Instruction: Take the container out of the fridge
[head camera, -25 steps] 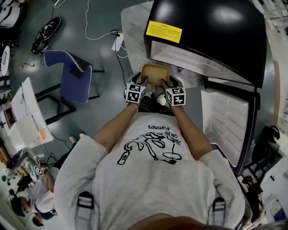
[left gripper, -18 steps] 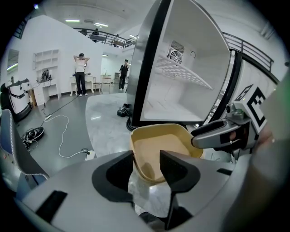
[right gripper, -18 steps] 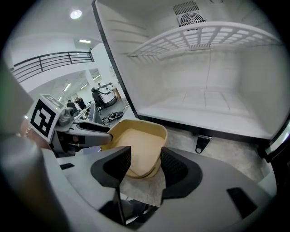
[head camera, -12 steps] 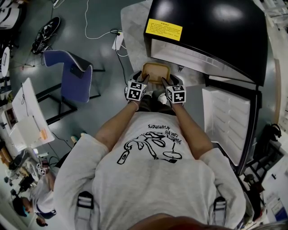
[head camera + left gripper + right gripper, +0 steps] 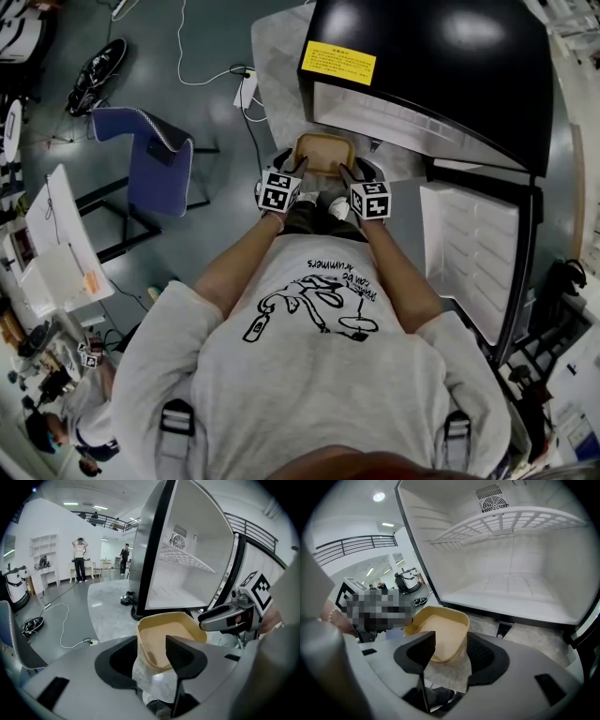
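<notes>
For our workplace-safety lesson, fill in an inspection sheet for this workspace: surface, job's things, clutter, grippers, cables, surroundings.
Surface: grey floor; pale marbled slab under the fridge.
Job's things: tan container, empty, held outside the open fridge; inside the fridge only a wire shelf shows.
Clutter: blue chair; white table.
Grippers: left gripper and right gripper each clamp a near wall of the container.
Cables: white cable loose on the floor, near a power strip.
Surroundings: fridge door swung open; people standing far off.
</notes>
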`<action>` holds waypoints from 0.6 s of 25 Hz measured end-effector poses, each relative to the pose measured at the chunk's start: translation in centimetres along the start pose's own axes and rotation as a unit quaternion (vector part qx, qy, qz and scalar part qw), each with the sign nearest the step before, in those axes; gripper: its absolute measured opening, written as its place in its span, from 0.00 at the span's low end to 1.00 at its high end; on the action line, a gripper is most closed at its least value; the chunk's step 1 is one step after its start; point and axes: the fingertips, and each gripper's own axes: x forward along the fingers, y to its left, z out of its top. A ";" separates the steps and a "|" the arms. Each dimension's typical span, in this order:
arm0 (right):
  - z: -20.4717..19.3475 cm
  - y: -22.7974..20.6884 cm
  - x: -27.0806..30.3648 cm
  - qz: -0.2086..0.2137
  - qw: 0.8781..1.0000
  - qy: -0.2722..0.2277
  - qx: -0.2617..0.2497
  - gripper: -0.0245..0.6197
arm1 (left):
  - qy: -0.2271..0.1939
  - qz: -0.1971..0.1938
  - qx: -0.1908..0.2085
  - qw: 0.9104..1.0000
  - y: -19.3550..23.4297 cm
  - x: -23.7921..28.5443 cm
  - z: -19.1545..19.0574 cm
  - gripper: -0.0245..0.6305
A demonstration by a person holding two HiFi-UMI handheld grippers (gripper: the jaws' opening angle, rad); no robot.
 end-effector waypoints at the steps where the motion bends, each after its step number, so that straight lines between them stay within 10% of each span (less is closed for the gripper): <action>1: 0.2 0.0 -0.2 0.001 1.000 -0.003 -0.001 0.38 | -0.002 -0.001 0.003 1.000 -0.1 -0.2 0.2 0.33; 15: 5.4 2.0 -5.5 0.018 0.996 -0.075 -0.052 0.31 | -0.079 -0.030 0.036 0.996 -3.5 -3.6 6.0 0.30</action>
